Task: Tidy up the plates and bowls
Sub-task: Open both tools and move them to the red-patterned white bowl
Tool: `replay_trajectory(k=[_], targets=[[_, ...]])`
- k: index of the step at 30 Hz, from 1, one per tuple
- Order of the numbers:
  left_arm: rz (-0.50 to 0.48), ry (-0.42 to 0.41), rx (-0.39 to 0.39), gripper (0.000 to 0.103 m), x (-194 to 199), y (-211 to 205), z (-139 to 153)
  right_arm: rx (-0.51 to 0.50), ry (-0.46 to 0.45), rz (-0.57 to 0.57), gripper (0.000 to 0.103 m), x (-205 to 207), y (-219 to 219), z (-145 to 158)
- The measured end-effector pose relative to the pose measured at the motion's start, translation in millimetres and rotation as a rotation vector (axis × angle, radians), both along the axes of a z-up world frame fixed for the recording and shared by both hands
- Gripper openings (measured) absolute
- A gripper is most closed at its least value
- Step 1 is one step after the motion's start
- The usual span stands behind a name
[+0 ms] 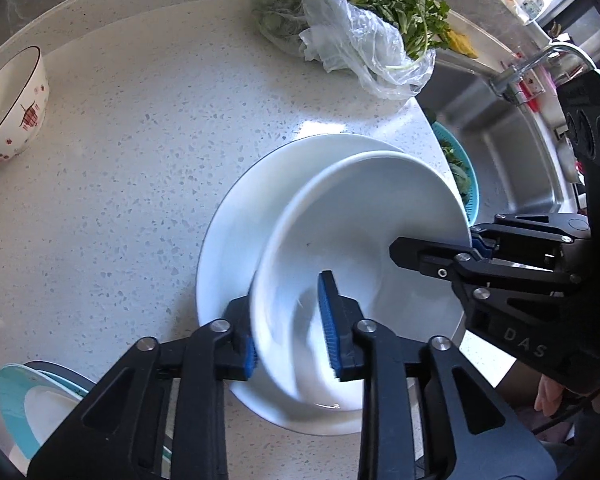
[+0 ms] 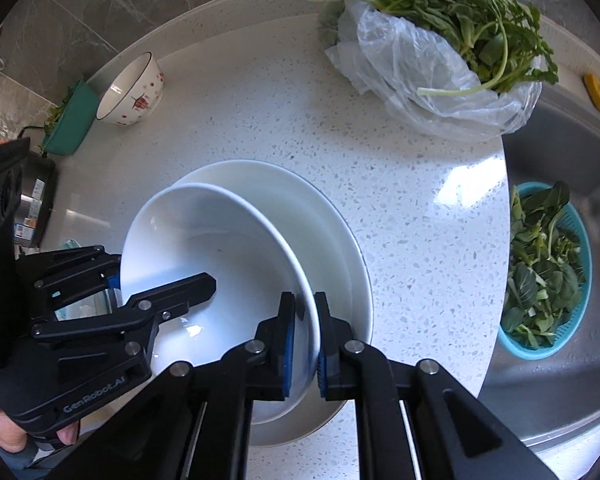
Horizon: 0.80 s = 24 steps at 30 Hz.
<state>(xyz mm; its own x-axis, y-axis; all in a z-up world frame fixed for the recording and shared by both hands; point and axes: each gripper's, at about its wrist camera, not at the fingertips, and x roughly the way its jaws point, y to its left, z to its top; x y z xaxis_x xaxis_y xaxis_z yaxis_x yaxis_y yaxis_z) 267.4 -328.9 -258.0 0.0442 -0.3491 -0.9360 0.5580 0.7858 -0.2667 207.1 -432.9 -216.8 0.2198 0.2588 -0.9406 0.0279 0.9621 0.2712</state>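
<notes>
The left gripper straddles the near rim of the white bowl, its fingers parted with a gap at the inner pad, not pressing. The right gripper is clamped tight on the bowl's opposite rim, one finger inside, one outside. The bowl sits tilted in the white plate beneath both grippers on the speckled counter.

- Glossy white glazed bowl sits in a glossy white plate.
- Speckled, polished stone-look countertop.
- Brushed-metal sink at three o'clock.
- Crinkled clear-plastic bag.
- Matt black gripper fingers.
</notes>
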Motion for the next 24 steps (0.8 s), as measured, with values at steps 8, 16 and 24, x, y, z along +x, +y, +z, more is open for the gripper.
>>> replay_trajectory(k=[8, 16, 24], targets=[[0.002, 0.008, -0.074, 0.051, -5, 5, 12, 0.002, -0.014, -0.019, 0.022, -4, 1, 6], [0.032, -0.020, -0.116, 0.065, -4, 18, 31, 0.001, -0.062, -0.045, 0.045, -8, -5, 28], [0.062, -0.068, -0.288, 0.102, 10, 71, 89, 0.134, -0.225, -0.102, 0.079, -3, -19, 80]])
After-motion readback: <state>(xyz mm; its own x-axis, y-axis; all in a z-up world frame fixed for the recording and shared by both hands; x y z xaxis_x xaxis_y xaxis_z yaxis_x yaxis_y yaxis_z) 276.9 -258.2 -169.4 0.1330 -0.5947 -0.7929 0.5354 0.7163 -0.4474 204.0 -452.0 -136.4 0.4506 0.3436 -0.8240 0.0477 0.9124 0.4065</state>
